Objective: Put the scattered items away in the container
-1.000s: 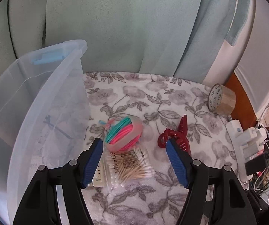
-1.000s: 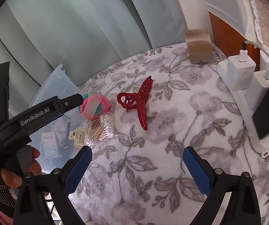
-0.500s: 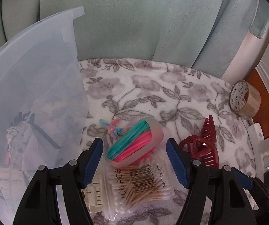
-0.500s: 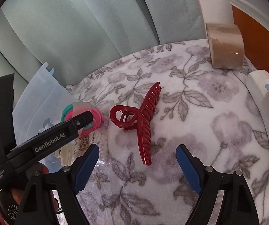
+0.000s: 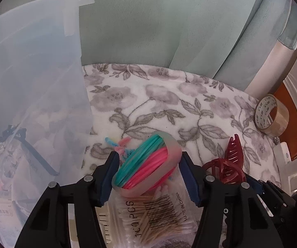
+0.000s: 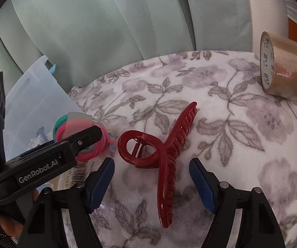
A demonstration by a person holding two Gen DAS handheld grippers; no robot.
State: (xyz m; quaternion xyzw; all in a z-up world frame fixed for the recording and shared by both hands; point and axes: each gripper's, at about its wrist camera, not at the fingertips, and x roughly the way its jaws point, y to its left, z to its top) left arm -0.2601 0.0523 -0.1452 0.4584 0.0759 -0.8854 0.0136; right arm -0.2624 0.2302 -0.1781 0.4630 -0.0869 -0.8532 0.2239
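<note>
Nearby, tape roll (image 6: 283, 67) stands upright, well apart from hair claw (image 6: 165, 155).

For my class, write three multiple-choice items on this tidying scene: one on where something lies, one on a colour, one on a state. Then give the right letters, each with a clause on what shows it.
1. Where does the bundle of hair ties lie?
A. On the pack of cotton swabs
B. Inside the roll of tape
C. Under the hair claw

2. What colour is the hair claw?
A. Yellow
B. Dark red
C. White

3. How does the roll of tape sit?
A. Flat on its side
B. Hung from the curtain
C. On its edge, its open core facing sideways

Answers:
1 A: in the left wrist view the bundle overlaps the swab pack, between the closing jaws of the left gripper.
2 B: it shows dark red between the closing jaws of the right gripper.
3 C: its printed core ring faces sideways on the floral cloth.
</note>
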